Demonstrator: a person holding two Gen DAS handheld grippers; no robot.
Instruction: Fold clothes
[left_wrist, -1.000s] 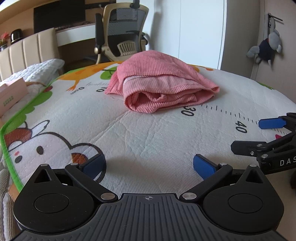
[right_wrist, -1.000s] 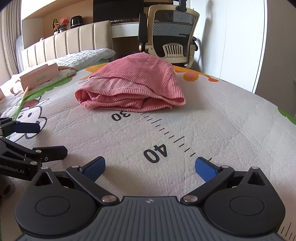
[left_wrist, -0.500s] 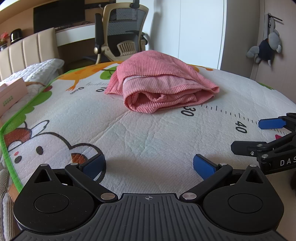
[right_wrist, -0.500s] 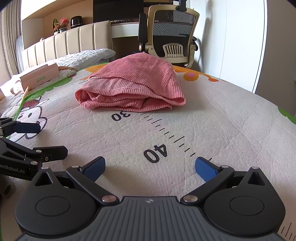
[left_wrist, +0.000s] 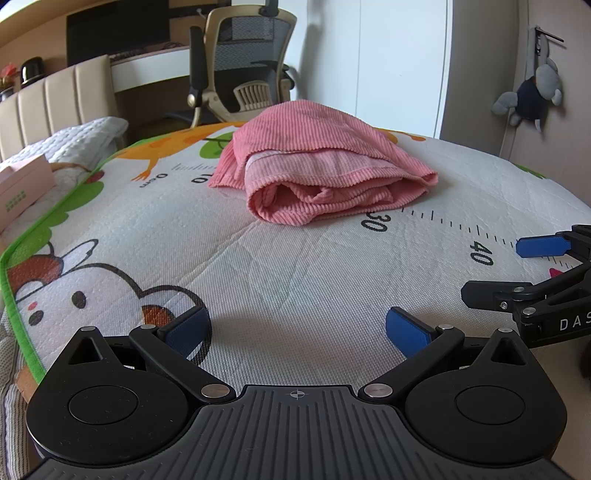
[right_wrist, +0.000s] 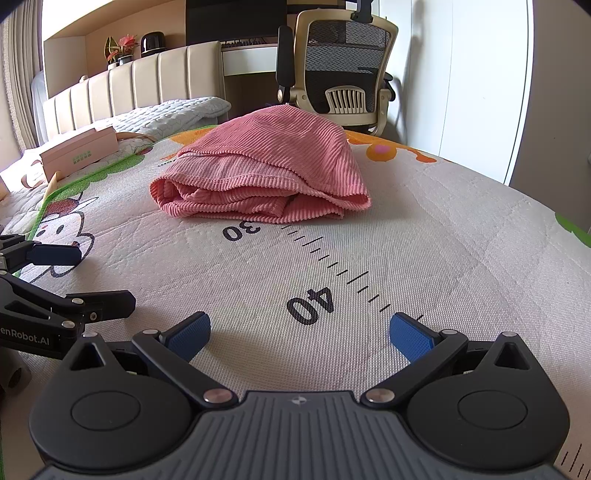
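A pink ribbed garment (left_wrist: 317, 177) (right_wrist: 266, 177) lies folded in a thick bundle on the printed play mat (left_wrist: 258, 280) (right_wrist: 424, 236), beside the ruler mark 30. My left gripper (left_wrist: 297, 328) rests low over the mat well short of the bundle, open, nothing between its blue pads. My right gripper (right_wrist: 299, 332) sits near the mark 40, also open and empty. Each gripper shows at the edge of the other's view: the right gripper (left_wrist: 532, 266) at the right edge, the left gripper (right_wrist: 74, 273) at the left edge.
A pink box (right_wrist: 79, 149) lies on the bedding at the left. Behind the mat stand a padded headboard (right_wrist: 147, 85), an office chair (right_wrist: 340, 70) at a desk, and white wardrobe doors. A grey plush toy (left_wrist: 532, 96) hangs on the right wall.
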